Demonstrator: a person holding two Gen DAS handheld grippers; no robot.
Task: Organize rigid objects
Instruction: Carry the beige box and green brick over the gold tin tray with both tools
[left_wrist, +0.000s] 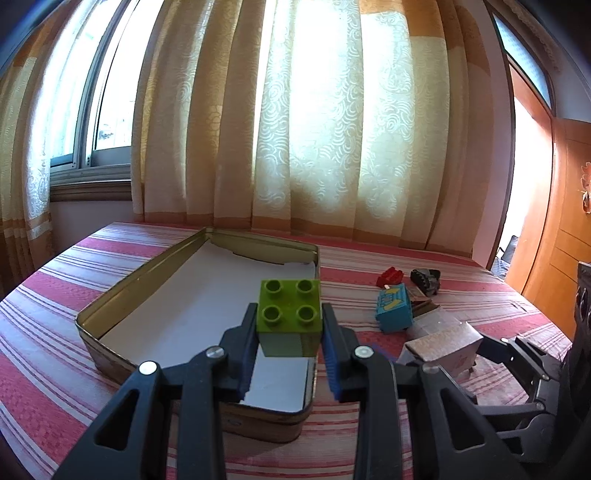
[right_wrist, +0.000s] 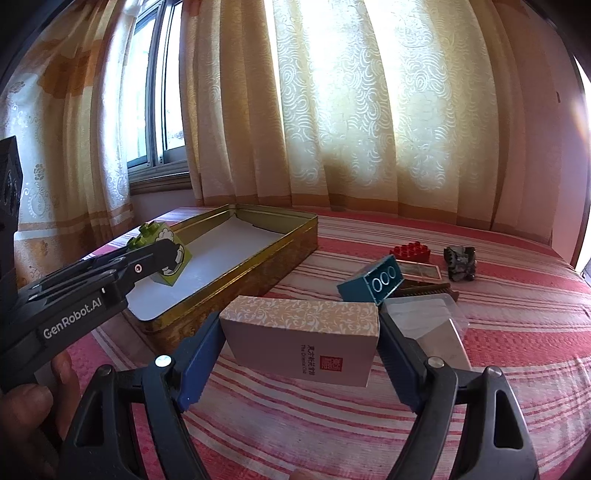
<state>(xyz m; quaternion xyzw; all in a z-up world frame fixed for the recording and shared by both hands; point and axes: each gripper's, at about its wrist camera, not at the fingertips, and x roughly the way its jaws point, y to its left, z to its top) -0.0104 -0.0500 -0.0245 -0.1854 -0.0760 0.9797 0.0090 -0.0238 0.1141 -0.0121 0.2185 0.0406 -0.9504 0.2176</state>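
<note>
Tin (left_wrist: 110, 295): open metal box on the striped bedspread (left_wrist: 55, 350), white sheet lining its floor; its near wall is partly hidden behind the left gripper's arms.
Left gripper (left_wrist: 290, 325): jaws clenched on the green brick (left_wrist: 290, 306), held above the tin's near right part, studs up.
Green brick, other view (right_wrist: 166, 254): tilted, a printed side showing; one black finger covers part of it.
Right gripper (right_wrist: 299, 343): jaws grasping the patterned card box (right_wrist: 299, 332) by its two ends, clear of the bedspread.
Card box, left view (left_wrist: 443, 345): only a corner seen, far right.
Pile right of tin: blue brick (right_wrist: 373, 284), red brick (right_wrist: 412, 252), dark crumpled thing (right_wrist: 460, 263) too small to identify, flat card and clear plastic partly hidden.
Hand (right_wrist: 26, 406): fingers at lower left edge, cut off.
</note>
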